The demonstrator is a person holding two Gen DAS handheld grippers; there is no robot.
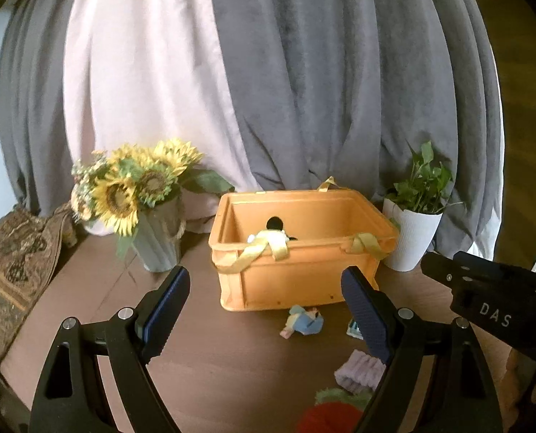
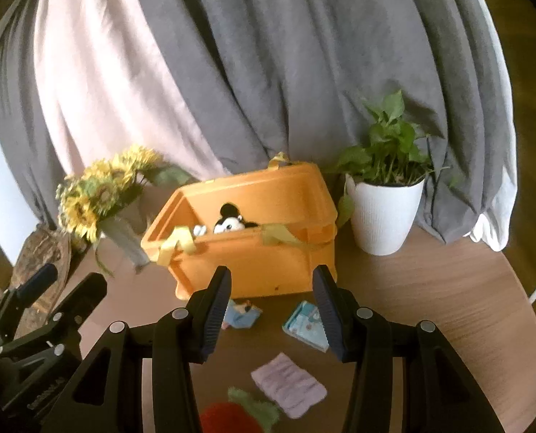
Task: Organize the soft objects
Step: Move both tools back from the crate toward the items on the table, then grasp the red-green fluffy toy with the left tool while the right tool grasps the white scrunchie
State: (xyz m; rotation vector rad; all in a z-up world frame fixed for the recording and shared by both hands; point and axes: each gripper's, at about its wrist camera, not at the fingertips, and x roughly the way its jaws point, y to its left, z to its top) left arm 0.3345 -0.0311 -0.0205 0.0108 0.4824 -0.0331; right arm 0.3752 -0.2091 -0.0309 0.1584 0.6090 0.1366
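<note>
An orange plastic bin (image 1: 297,274) with yellow ribbon handles stands on the brown table; it also shows in the right wrist view (image 2: 253,267). A black-and-white plush (image 2: 232,222) lies inside it, seen too in the left wrist view (image 1: 273,234). On the table in front lie a small blue plush (image 1: 304,323) (image 2: 242,314), a pale blue packet (image 2: 306,324), a lilac folded cloth (image 2: 289,384) (image 1: 358,375) and a red-and-green plush (image 2: 239,415) (image 1: 334,409). My left gripper (image 1: 266,310) is open and empty above the table. My right gripper (image 2: 271,310) is open and empty.
A vase of sunflowers (image 1: 141,198) stands left of the bin, and a white pot with a green plant (image 2: 385,209) stands to its right. Grey and pink curtains (image 1: 268,72) hang behind. A patterned cushion (image 1: 12,263) lies at the far left.
</note>
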